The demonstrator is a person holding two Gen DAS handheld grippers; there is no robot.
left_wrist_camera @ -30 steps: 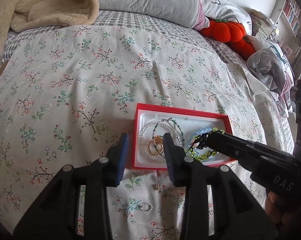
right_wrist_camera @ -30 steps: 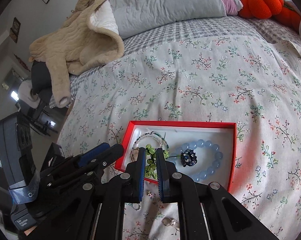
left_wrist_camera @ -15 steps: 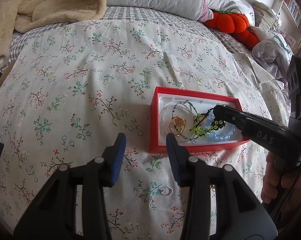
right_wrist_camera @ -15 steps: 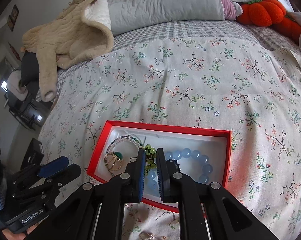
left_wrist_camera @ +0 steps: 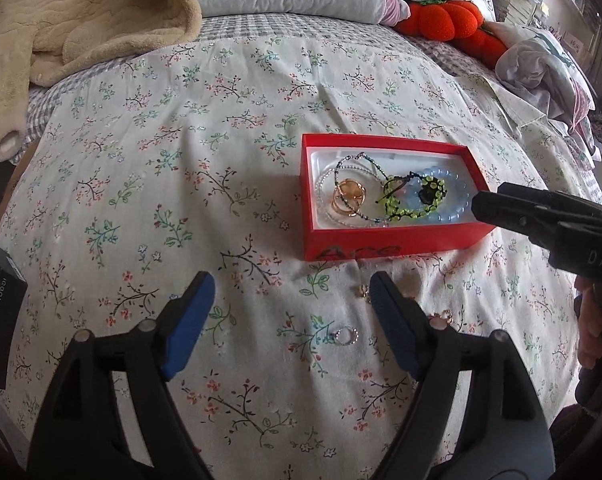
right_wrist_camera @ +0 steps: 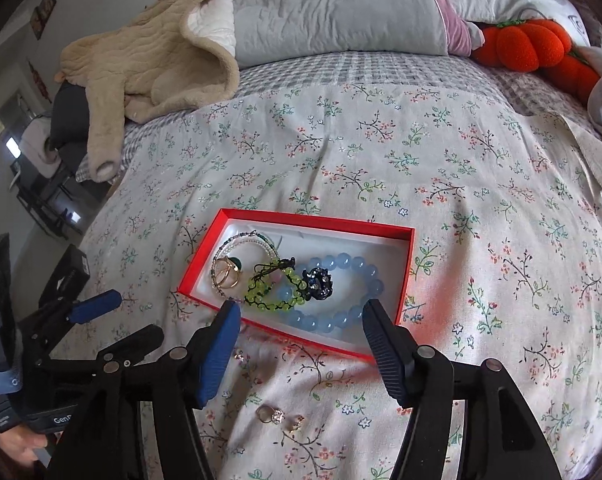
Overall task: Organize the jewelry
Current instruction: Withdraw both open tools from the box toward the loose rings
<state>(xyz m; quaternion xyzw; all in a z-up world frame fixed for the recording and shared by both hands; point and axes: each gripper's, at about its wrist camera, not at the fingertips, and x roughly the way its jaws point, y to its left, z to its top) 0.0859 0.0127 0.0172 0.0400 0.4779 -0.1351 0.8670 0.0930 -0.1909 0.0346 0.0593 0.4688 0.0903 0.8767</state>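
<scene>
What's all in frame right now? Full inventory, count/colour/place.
box: 1, red with white lining, on the bedspread, open
bead bracelet: 1, pale blue, in the box, right part
green bracelet: 1, lime beads on black cord, in the box, middle
dark charm: 1, blue-black, on the blue beads
thin bead strands: number unclear, silver and dark, box's left part
gold rings: 2 or so, tangled, box's left part
loose small pieces: at least 3, silver and gold, on the bedspread in front of the box
bedspread: 1, pale floral
fleece: 1, beige, far left
pillow: 1, grey
plush: 1, orange, far right
left claw: open, empty
right claw: open, empty, just opened
</scene>
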